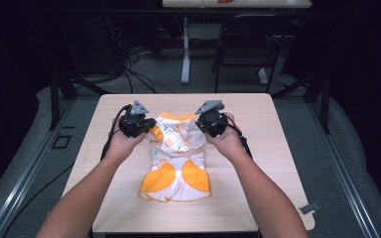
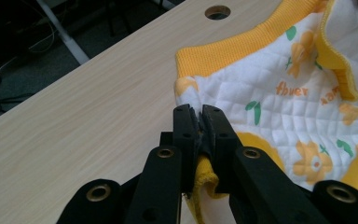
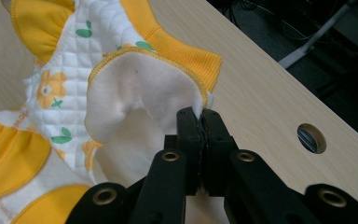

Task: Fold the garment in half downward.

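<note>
A small white and yellow quilted garment (image 1: 177, 158) with orange flowers lies on the light wooden table (image 1: 258, 198), its top end lifted. My left gripper (image 1: 149, 130) is shut on the garment's left shoulder edge; in the left gripper view the black jaws pinch yellow trim (image 2: 204, 170) next to the quilted cloth (image 2: 279, 98). My right gripper (image 1: 203, 128) is shut on the right shoulder edge. Its own view has the jaws closed on the white fleecy lining (image 3: 140, 88) beside the yellow rib (image 3: 186, 51).
A person's forearms reach in from the bottom of the high view. A round cable hole (image 3: 311, 137) (image 2: 217, 11) sits near each far corner of the table. Behind the table stand a dark chair (image 1: 250, 44) and a white desk leg (image 1: 185, 54); cables lie on the floor.
</note>
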Available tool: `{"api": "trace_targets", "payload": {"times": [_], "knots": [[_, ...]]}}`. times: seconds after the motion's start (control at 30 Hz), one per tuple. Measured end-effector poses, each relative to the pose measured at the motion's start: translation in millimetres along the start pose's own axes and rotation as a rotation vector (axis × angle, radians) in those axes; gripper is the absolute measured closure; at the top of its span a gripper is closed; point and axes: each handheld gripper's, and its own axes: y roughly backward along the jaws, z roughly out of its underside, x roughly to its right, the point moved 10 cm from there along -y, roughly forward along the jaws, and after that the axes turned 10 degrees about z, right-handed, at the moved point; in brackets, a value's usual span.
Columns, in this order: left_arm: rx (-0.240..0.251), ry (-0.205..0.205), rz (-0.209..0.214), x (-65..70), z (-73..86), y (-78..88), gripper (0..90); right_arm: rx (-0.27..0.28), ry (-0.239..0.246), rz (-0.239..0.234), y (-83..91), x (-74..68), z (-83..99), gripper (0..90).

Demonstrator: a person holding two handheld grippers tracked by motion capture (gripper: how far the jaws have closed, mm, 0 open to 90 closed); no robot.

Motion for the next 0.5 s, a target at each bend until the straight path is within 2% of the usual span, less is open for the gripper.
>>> {"api": "trace_targets", "payload": {"times": [0.07, 0.23, 0.27, 0.5], "knots": [[-0.005, -0.002, 0.004, 2.9, 6.6, -1.0, 84.6, -0.003, 0.018, -0.006, 0.7, -3.1, 4.7, 87.7], [-0.011, -0.011, 0.017, 11.6, 19.2, -3.7, 84.6, -0.014, 0.027, -0.024, 0.2, -12.5, 17.9, 87.7], [-0.012, -0.015, 0.017, 12.6, 20.8, -3.8, 84.7, -0.014, 0.038, -0.025, 0.9, -13.8, 19.4, 87.7], [-0.002, -0.023, 0.04, 21.4, 26.7, -1.2, 84.6, -0.012, 0.04, -0.037, 5.0, -18.7, 30.1, 87.7]]}}
